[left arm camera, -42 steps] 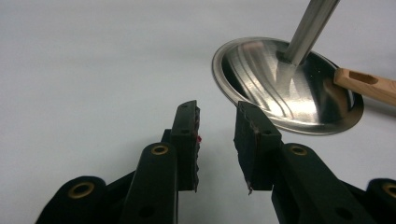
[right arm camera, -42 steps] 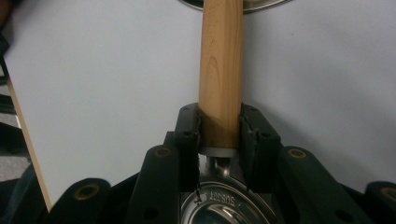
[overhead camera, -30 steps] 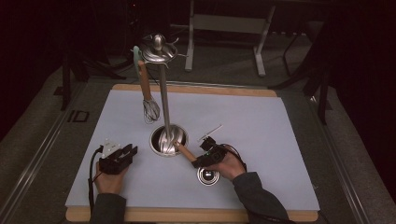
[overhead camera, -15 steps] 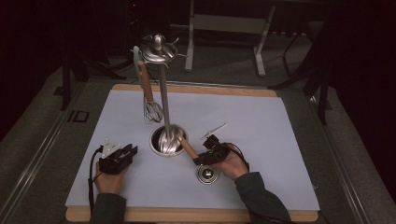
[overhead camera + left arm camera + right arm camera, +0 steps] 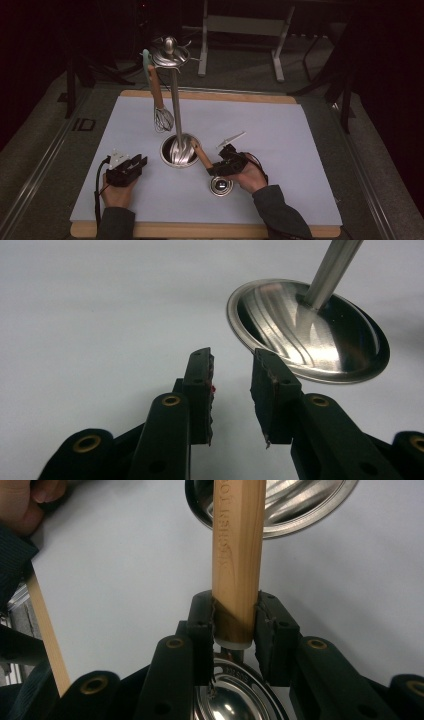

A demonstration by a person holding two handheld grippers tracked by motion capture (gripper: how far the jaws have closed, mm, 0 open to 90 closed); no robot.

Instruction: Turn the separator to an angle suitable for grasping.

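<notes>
From the high view, the right claw (image 5: pixel 216 167) clamps the wooden handle (image 5: pixel 202 155) of a ladle, whose metal bowl (image 5: pixel 221 185) rests on the tabletop (image 5: pixel 280 150) just below the claw. The stand's round base (image 5: pixel 178 151) sits just beyond the handle's far end. The left claw (image 5: pixel 134 165) rests apart, holding nothing.

In the left gripper view, the left claw (image 5: pixel 232 390) gapes, the base (image 5: pixel 320 340) just ahead and right.

In the right gripper view, the right claw (image 5: pixel 235 630) squeezes the handle (image 5: pixel 237 555).
</notes>
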